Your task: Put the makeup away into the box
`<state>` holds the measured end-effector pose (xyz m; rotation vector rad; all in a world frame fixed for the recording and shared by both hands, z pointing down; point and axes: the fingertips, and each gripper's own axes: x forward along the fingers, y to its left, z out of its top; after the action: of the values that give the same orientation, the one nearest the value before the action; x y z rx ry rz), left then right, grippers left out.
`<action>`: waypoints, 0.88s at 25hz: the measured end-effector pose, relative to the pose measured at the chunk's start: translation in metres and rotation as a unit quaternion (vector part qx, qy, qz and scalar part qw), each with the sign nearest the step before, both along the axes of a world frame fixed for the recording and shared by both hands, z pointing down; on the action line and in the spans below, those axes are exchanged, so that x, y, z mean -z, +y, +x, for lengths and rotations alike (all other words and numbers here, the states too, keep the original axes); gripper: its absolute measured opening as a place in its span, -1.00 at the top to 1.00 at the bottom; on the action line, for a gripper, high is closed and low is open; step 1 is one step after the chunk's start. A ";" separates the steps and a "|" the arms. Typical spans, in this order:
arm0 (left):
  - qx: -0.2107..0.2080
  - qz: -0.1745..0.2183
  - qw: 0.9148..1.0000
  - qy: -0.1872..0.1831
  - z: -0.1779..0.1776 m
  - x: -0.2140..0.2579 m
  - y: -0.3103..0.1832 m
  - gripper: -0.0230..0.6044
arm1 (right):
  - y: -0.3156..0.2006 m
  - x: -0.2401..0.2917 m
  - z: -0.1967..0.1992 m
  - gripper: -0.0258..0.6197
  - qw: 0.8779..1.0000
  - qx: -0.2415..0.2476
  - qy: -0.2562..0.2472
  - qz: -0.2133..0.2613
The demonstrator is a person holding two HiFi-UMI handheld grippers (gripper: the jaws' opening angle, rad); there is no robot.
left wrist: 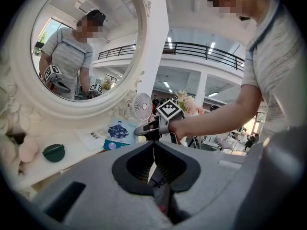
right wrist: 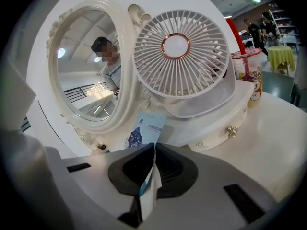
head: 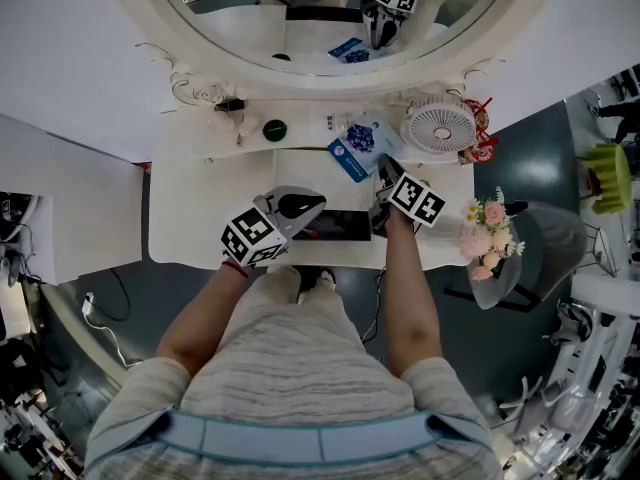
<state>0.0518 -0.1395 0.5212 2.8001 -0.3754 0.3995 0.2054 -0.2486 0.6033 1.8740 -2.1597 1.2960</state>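
Observation:
My right gripper (head: pixel 384 174) is shut on a flat, blue-printed makeup packet (right wrist: pixel 146 127), whose edge runs down between the pads while the rest sticks out toward the mirror. More blue and white packets (head: pixel 356 146) lie on the white vanity table (head: pixel 200 218) just beyond it. A round dark green compact (head: pixel 275 129) sits further left near the mirror. A dark box (head: pixel 335 226) lies at the table's front edge. Beside it my left gripper (head: pixel 308 207) is shut, with nothing seen in its jaws (left wrist: pixel 154 146).
A big oval mirror (head: pixel 330 28) stands at the back of the table. A white fan (head: pixel 440 126) and a red-capped cup are at the back right. A pink flower bunch (head: pixel 488 230) stands off the right edge. The person's legs are close to the front edge.

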 end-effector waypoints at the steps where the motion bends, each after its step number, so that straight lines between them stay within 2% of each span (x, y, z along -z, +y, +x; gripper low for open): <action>1: 0.000 0.000 1.000 0.000 0.000 0.000 0.000 0.88 | 0.000 0.004 -0.001 0.87 1.000 -0.002 -0.006 0.005; 4: 0.001 0.002 1.000 0.002 0.000 0.002 0.002 0.88 | 0.002 0.016 -0.005 0.89 1.000 0.002 -0.003 0.020; 8: 0.004 0.004 1.000 0.004 -0.002 0.004 0.004 0.88 | 0.006 0.035 -0.017 0.89 0.997 0.036 0.040 0.046; 11: 0.007 0.006 1.000 0.004 -0.004 0.005 0.005 0.88 | 0.010 0.048 -0.026 0.89 0.993 0.063 0.077 0.062; 22: 0.018 0.009 1.000 0.008 -0.011 0.009 0.019 0.88 | 0.036 0.091 -0.054 0.89 0.973 0.135 0.152 0.113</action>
<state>0.0411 -0.1209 0.5126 2.8083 -0.4261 0.3661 0.1509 -0.2126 0.5126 1.6344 -2.3608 0.6918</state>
